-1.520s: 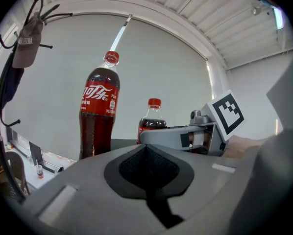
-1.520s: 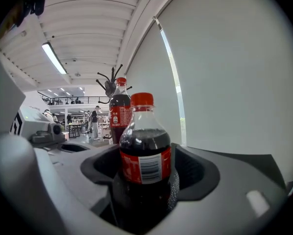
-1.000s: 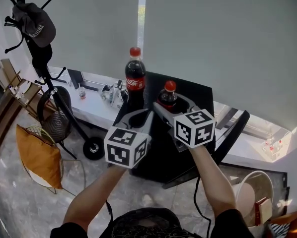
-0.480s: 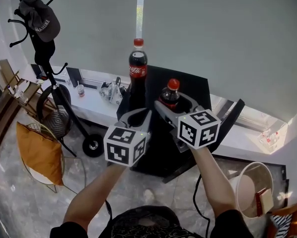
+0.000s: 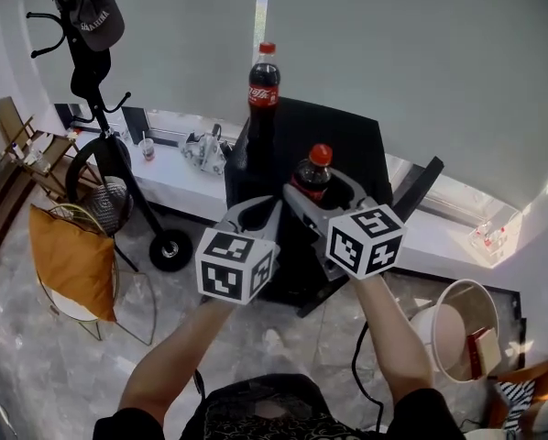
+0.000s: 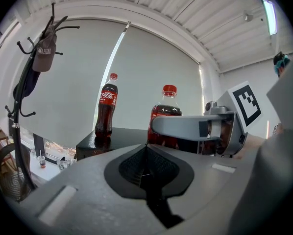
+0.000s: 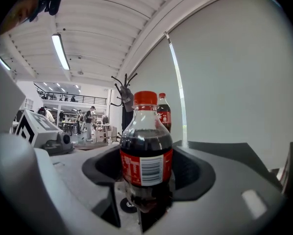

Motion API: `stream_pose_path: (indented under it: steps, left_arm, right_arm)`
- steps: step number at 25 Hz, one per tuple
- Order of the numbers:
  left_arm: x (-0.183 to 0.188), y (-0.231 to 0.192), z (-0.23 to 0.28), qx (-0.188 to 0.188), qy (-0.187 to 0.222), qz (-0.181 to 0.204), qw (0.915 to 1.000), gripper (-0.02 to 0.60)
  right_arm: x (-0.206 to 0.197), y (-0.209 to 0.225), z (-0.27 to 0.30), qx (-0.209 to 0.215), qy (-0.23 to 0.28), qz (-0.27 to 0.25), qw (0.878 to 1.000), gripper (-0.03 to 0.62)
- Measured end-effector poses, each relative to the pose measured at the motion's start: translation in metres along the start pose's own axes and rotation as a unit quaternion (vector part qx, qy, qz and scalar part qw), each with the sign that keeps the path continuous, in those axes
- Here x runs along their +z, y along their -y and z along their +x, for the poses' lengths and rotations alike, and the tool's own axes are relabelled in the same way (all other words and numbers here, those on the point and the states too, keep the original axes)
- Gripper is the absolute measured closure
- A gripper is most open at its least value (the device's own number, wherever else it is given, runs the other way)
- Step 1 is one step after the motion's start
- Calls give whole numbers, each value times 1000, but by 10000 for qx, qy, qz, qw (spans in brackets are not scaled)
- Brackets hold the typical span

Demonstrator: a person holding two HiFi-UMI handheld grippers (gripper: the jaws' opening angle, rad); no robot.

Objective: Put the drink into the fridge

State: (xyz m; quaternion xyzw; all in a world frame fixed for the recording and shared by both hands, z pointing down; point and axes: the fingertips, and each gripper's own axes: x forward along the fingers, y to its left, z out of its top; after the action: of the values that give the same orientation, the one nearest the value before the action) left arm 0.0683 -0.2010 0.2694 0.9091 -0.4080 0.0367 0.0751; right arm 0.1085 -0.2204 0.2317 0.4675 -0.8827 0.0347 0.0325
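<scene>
Over the last second the black box-shaped cabinet [image 5: 347, 140] and the tall dark cola bottle with a red cap [image 5: 263, 85] standing on its top slide upward in my head view. Both tongs keep their spot in front of me. I read that as me shifting with the load relative to the cabinet, not as any change in the grip.

My right tongs [image 5: 324, 195] pinch the short dark cola bottle with a red cap [image 5: 312, 174] around its body, upright, exactly as a second ago. It hangs in the air near the cabinet and touches nothing else. My left tongs [image 5: 256, 211] are pressed together with nothing between them, just beside the right ones.

I take the cabinet to be the fridge, though I cannot make out an opened door from here. So the drink is carried but not yet stowed, and the free left tongs look like the ones to work the door.
</scene>
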Motion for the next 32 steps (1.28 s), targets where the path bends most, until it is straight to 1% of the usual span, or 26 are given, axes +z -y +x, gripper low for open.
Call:
stream_pose_path:
  steps: [7, 13, 16, 21, 24, 28, 32]
  left_arm:
    - [-32, 18, -40, 12, -1, -56, 10000, 578]
    - [-64, 24, -48, 30, 15, -143, 9999, 578]
    - [-86, 22, -41, 11, -8, -190, 9998, 578]
    - [-138, 13, -26, 51, -175, -454, 9988, 578]
    - [-166, 8, -16, 68, -276, -509, 9983, 578]
    - [-203, 2, 2, 34, -428, -551, 9976, 578]
    - [-237, -11, 25, 71, -484, -615, 9969, 578]
  right_arm:
    - [-34, -33, -34, -94, -96, -5, 9999, 287]
    - [-71, -39, -48, -275, -182, -43, 9994, 287]
    - [-93, -33, -50, -372, -219, 17, 9991, 287]
    - [-140, -16, -47, -503, -364, 78, 9980, 287]
    - [-166, -3, -44, -587, -383, 141, 9974, 287]
    - [-202, 13, -33, -672, -504, 101, 9964, 287]
    - [-238, 34, -15, -770, -563, 268, 9951, 287]
